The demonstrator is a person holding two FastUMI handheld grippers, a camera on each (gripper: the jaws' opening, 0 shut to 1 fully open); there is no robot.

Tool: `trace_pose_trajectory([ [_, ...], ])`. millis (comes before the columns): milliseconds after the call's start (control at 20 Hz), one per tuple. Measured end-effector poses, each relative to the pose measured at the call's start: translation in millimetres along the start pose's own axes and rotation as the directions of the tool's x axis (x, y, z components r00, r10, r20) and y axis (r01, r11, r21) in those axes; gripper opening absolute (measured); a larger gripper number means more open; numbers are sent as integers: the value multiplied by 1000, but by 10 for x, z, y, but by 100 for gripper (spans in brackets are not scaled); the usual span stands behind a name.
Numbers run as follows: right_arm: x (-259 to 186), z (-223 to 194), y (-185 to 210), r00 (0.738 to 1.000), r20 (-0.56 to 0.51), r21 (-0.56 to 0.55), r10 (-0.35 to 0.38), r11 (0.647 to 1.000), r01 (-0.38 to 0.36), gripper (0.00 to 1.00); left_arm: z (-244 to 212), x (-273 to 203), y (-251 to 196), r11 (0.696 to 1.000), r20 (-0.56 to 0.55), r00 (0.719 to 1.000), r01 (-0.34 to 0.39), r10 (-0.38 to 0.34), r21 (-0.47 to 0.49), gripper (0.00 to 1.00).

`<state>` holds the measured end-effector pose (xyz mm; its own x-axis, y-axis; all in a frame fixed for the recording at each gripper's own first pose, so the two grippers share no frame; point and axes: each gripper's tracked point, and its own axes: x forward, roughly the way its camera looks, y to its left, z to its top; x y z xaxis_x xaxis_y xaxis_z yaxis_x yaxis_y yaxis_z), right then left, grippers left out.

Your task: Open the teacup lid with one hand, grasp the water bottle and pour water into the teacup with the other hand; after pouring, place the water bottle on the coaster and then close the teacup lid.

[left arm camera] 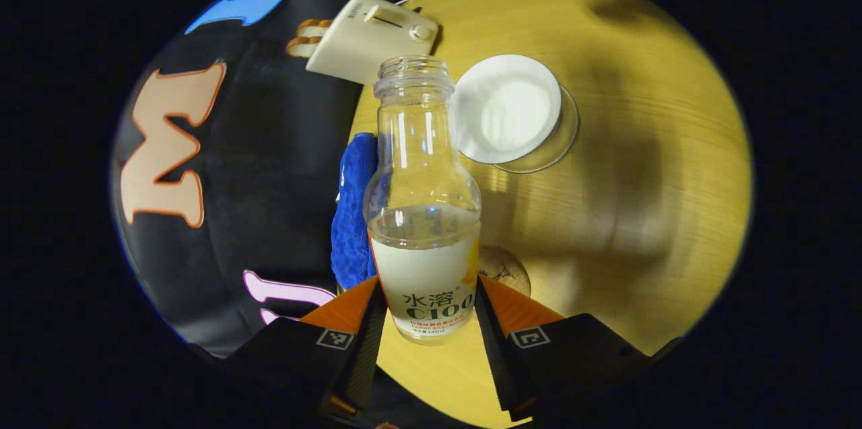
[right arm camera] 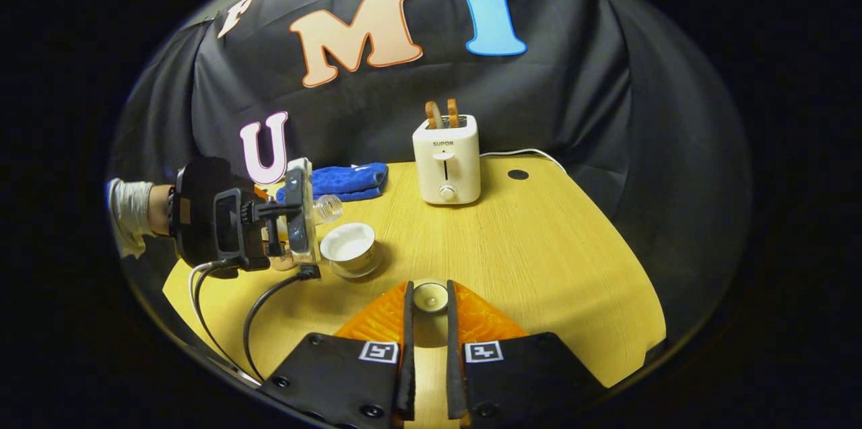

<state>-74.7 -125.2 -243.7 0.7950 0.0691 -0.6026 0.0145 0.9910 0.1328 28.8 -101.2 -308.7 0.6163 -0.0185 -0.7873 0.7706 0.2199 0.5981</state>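
Both fingers [left arm camera: 367, 341] gripping bottle [left arm camera: 424, 213], teacup [left arm camera: 508, 109] uncovered

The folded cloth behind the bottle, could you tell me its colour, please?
Bright blue cloth; the left gripper view shows it best.

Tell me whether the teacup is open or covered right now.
Open. The teacup shows its bare white inside, and the lid is held apart between the right gripper fingers.

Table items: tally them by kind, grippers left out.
Water bottle: 1
Teacup: 1
Teacup lid: 1
Coaster: 1
Toaster: 1
Toast slices: 2
Blue cloth: 1
Total: 8
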Motion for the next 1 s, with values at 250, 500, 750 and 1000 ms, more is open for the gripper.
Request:
trace_pose_trajectory([
  [250,19,123,246,1000,-8,-80,-2,997,1,22,-148,78,-125,951,105,994,-8,42,-309,69],
  [500,61,199,460,1000,-22,-121,-12,993,9,22,-52,92,-71,846,216,969,16,118,-533,69],
  [750,37,223,582,999,-38,-165,-31,986,24,21,34,100,-46,690,303,936,99,181,-717,69],
  [1000,33,226,650,997,-59,-195,-48,980,36,21,43,113,-39,549,352,907,177,232,-817,70],
])
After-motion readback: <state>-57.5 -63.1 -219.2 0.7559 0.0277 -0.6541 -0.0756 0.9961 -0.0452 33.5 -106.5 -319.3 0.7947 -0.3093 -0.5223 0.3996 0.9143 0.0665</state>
